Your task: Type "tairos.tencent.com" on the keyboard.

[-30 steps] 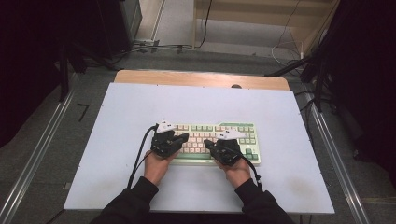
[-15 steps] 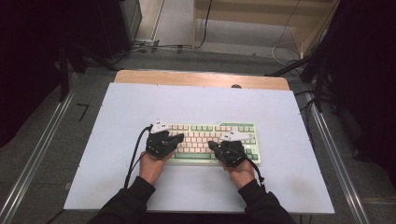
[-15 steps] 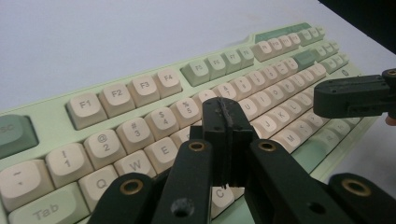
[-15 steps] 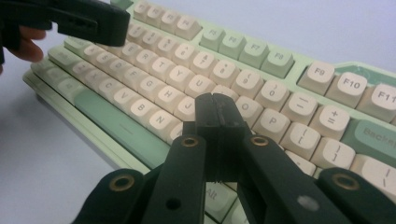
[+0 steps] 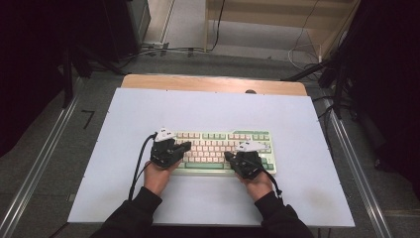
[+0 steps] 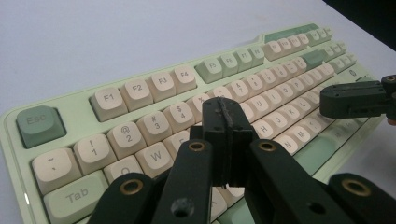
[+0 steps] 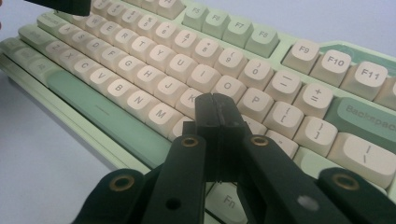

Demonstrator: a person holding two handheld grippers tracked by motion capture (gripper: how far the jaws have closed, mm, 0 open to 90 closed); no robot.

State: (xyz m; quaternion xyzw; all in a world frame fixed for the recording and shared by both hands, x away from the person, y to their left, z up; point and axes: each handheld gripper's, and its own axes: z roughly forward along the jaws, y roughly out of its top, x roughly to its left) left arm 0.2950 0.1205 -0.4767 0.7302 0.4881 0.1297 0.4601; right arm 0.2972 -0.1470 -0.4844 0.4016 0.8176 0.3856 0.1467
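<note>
Lying under both closed grippers, left gripper (image 5: 184, 147) and right gripper (image 5: 229, 156): keyboard (image 5: 218, 145).

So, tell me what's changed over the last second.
The left gripper edged slightly left along the keyboard and the right gripper slightly right, so they drew a little apart. Nothing was taken hold of or let go. Both grippers stayed shut, tips over the keys. The keyboard lies where it was on the table.

Lab-like room, white table (image 5: 208, 106), floor rails (image 5: 37, 168), loose cables (image 5: 302, 49)
</note>
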